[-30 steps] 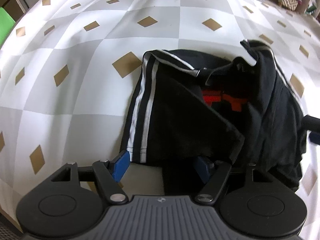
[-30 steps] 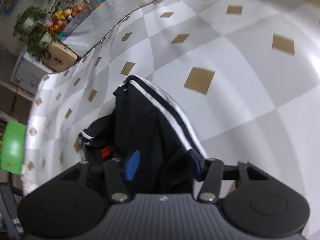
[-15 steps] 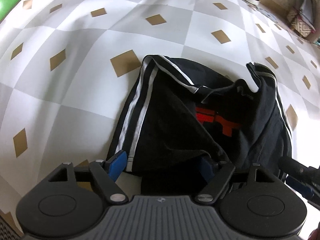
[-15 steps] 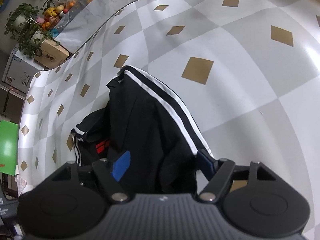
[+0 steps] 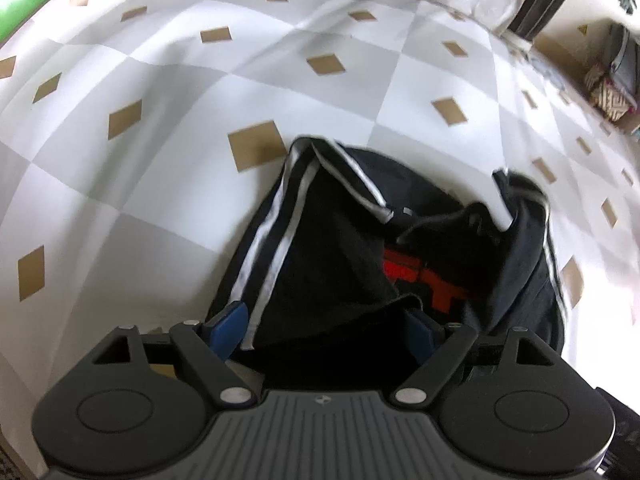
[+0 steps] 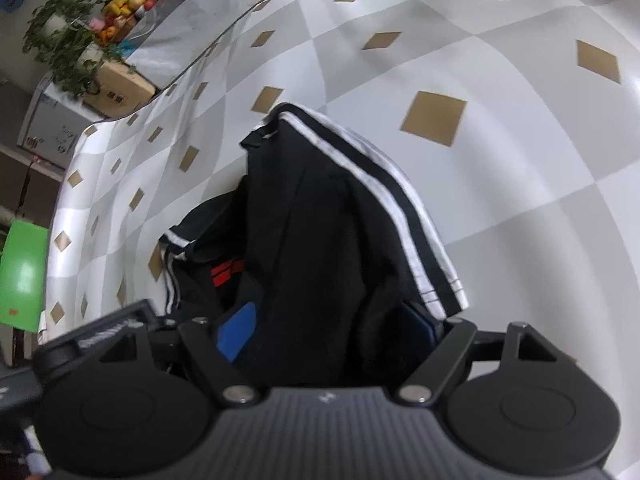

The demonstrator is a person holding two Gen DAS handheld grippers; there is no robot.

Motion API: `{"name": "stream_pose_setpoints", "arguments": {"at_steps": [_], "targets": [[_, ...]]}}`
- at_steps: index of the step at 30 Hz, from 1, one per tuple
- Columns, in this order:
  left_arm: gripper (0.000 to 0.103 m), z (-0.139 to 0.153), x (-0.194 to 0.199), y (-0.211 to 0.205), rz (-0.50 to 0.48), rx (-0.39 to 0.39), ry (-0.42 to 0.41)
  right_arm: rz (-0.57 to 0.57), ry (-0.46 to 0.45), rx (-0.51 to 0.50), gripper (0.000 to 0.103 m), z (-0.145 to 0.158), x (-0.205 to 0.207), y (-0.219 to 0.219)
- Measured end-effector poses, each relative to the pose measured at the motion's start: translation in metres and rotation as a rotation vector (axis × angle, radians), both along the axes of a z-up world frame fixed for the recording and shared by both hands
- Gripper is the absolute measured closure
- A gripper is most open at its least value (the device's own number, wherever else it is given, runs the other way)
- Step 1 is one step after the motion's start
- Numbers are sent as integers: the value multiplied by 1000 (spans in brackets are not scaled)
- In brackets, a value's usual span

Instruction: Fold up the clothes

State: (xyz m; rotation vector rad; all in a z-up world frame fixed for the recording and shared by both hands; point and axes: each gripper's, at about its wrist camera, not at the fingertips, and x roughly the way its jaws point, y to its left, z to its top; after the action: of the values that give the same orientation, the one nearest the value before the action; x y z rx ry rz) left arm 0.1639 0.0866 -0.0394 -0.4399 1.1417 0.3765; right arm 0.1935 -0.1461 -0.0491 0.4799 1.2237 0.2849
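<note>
A crumpled black garment [image 5: 340, 264] with white side stripes and a red print lies on a table covered in grey-and-white checked cloth [image 5: 160, 168]. My left gripper [image 5: 324, 330] points steeply down at the garment's near edge. Its jaws are opening, and a black fold with a striped hem lies loosely between the blue pads [image 5: 226, 328]. From the other side, my right gripper [image 6: 328, 330] hangs over the same garment [image 6: 320, 220]. Its jaws are opening too, with the bunched striped fold between the pads [image 6: 238, 330] and not pinched.
The checked cloth [image 6: 520, 168] stretches wide around the garment. A green object [image 6: 22, 272] stands past the table's left end. Potted plants [image 6: 64, 44], fruit and a cardboard box [image 6: 120, 88] sit beyond the far edge. The left gripper's body [image 6: 108, 334] shows at lower left.
Both grippers' jaws have spread wider around the cloth. The left view has rolled, so the garment now sits further right and lower. The right gripper has edged closer over the striped fold.
</note>
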Motion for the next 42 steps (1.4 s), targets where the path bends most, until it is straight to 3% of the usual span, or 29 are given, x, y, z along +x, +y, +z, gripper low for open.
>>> {"name": "stream_pose_setpoints", "arguments": {"at_steps": [11,16,22,31,35,36,42], "targets": [[17,-19,3,-7,-30,24,63,61,2,-20,27,-4,-2,5],[16,-21,2,-13,-77,86,66,91,-28,-105,54,-5,-4,10],[16,-22,-1,-8,-94,108,68,103,-42,-160,69,-5,-2,8],[16,-21,-8,5,-113,80,79,93,-78,-263,70,-5,3,1],[15,-21,-12,9,-127,90,88,89,-110,-360,72,-5,8,-8],[15,-21,-13,10,-134,93,92,87,-117,-372,77,-5,10,-12],[14,-20,-17,16,-176,86,108,71,-133,-391,79,-7,14,-24]]}}
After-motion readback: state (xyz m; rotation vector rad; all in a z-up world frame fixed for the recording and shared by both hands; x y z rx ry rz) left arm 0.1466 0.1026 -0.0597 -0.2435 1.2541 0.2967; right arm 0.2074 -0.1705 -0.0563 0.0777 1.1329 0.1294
